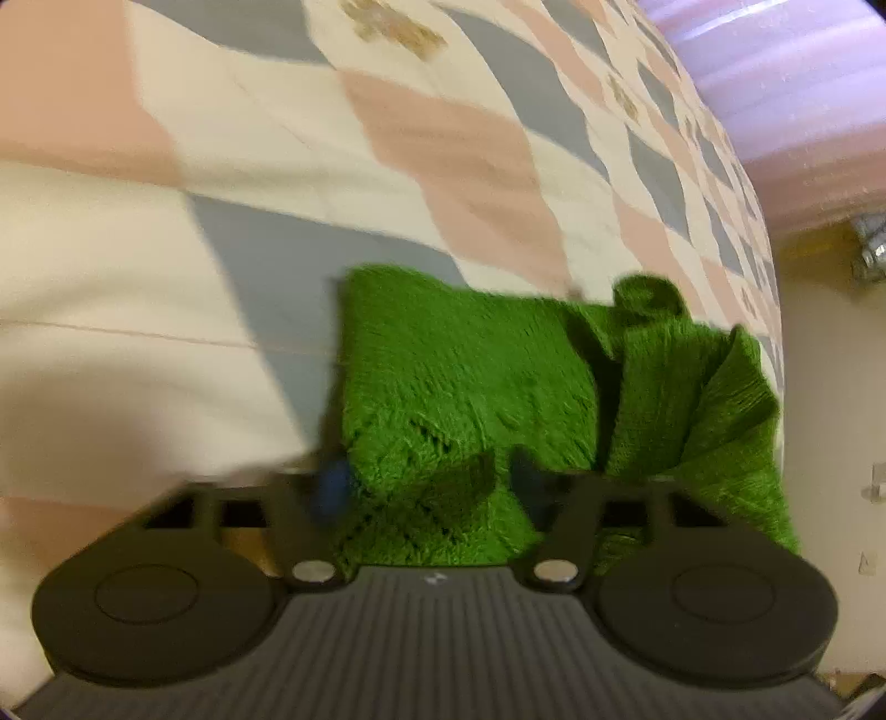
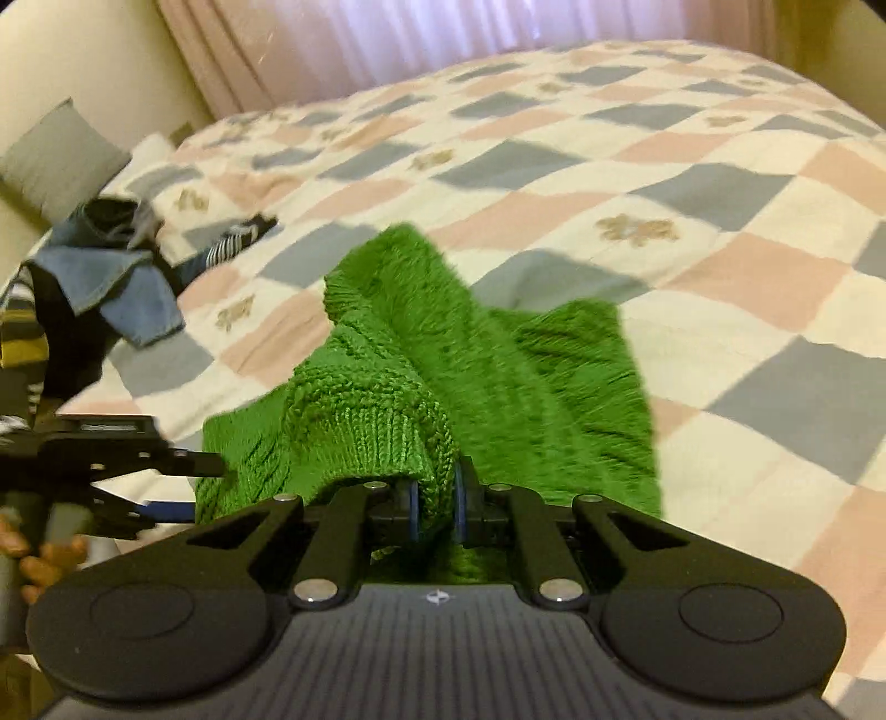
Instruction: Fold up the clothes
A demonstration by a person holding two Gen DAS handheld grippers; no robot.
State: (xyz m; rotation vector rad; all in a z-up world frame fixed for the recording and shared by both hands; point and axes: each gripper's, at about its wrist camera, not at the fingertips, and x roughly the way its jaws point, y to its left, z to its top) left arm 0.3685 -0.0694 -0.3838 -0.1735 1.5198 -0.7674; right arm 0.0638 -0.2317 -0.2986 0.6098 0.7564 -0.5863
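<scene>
Green knitted sweater (image 2: 443, 354) — lying on the checked quilt (image 2: 692, 183) near the bed's front edge, bunched and partly doubled over, not yet a flat, squared fold. Stretches away from both tools toward the curtain (image 2: 421, 39), long axis roughly along the right wrist view's line of sight. Ribbed hem pinched tight between the blue pads of the right gripper (image 2: 434, 512), fabric rising from that grip in a ridge. Left gripper (image 1: 426, 476) wide apart, straddling the near knit edge, nothing visibly clamped; seen from the right wrist (image 2: 194, 476) at the sweater's left border. Both tools at the near edge, right one nearer the ridge. Further left, well apart — a heap of other clothes (image 2: 105, 277), dark and blue.
</scene>
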